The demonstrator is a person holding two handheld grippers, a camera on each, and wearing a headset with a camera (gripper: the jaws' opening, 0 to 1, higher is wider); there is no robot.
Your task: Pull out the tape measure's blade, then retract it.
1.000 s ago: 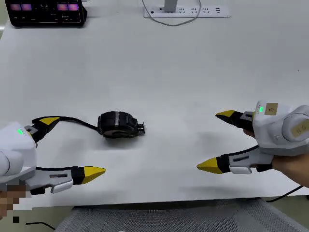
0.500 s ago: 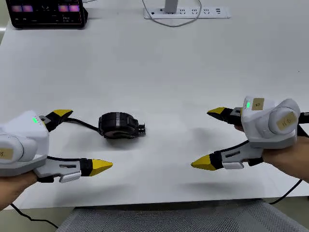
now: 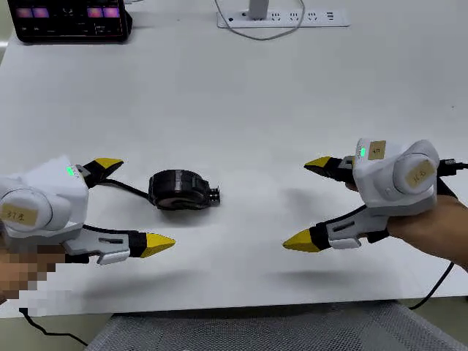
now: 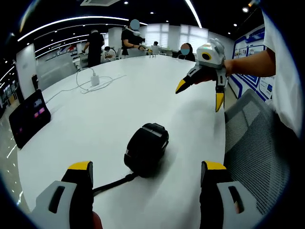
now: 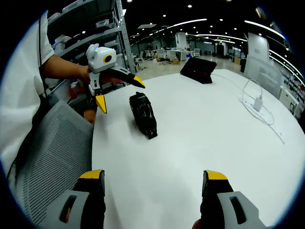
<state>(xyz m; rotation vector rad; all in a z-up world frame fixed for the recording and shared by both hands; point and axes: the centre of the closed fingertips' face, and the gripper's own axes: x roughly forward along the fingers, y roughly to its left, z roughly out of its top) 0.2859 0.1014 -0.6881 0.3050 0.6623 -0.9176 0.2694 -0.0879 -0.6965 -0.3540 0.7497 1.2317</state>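
Note:
A black tape measure lies on the white table with a black wrist strap trailing to its left; its blade is inside the case. It also sits ahead of the left jaws as the tape measure and further off as the tape measure. My left gripper is open just left of it, one yellow tip behind the strap, the other in front. My right gripper hovers open to the right, well apart from the tape measure, nothing between its jaws.
A black device with pink lit screens stands at the far left corner. A white power strip with a cable lies at the far middle. A grey mesh chair is below the front edge. People stand in the background.
Both grippers have moved inward toward the tape measure, the left one rightward and the right one leftward. The tape measure has stayed where it was.

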